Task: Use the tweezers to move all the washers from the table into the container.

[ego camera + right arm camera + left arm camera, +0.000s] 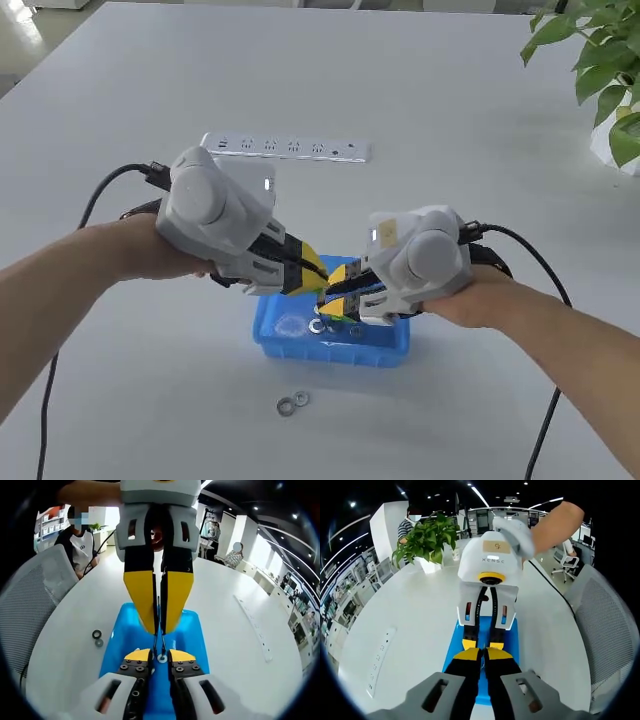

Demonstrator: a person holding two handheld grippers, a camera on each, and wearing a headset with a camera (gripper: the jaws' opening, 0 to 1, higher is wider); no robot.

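The left hand-held gripper (316, 283) was clenched on the tweezers (159, 611). Its jaws pinched the two blades together so that the tips held a washer (162, 658). That washer was inside the outline of the blue container (268, 336); whether it touched the floor could not be told. Two more washers (293, 402) lay on the counter (450, 120) just outside the container's near wall, not yet moved. The right hand-held gripper (340, 298) faced the left one over the container. Its jaws were slightly apart and gripped nothing, probably positioned to steady the tweezers' tips.
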